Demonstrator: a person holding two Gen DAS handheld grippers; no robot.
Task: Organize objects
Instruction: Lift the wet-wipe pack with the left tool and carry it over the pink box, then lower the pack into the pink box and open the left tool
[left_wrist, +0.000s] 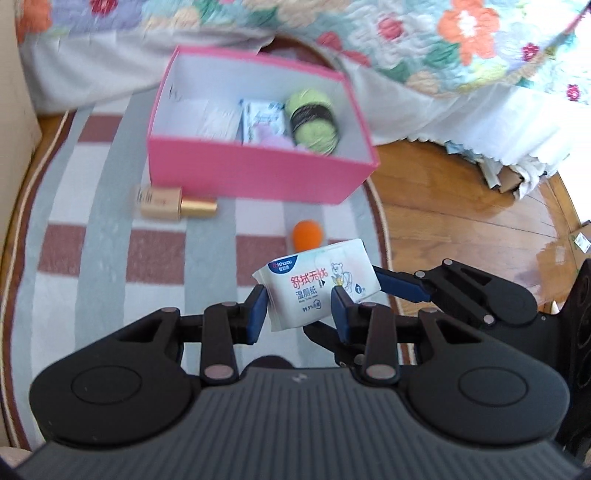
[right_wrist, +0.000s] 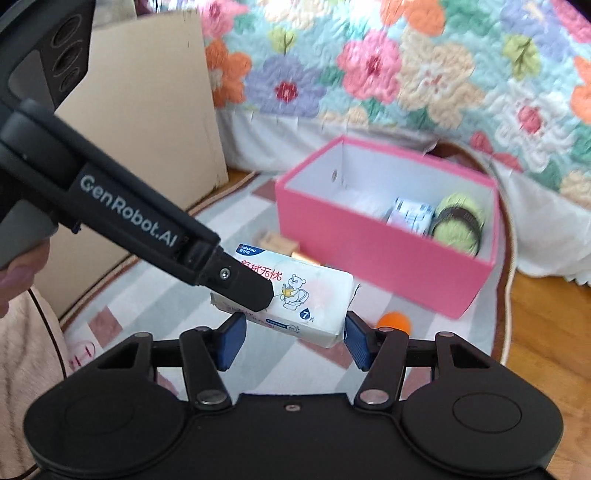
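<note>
A white wet-wipes pack (left_wrist: 314, 284) with a bear drawing hangs above the striped rug, held from two sides. My left gripper (left_wrist: 299, 314) is shut across its narrow side, blue pads pressing both faces. One finger (left_wrist: 399, 285) of the right gripper comes in from the right and touches the pack's end. In the right wrist view the pack (right_wrist: 314, 295) lies lengthwise between the pads of my right gripper (right_wrist: 293, 339), which is shut on its two ends. The left gripper's finger (right_wrist: 251, 291) covers the pack's left part.
An open pink box (left_wrist: 258, 173) (right_wrist: 369, 254) sits further back on the rug, holding green round tins (left_wrist: 314, 122) and small packets. A gold bottle (left_wrist: 177, 205) and an orange ball (left_wrist: 306, 234) lie before it. A floral quilt (right_wrist: 406, 74) hangs behind; cardboard (right_wrist: 147, 110) stands left.
</note>
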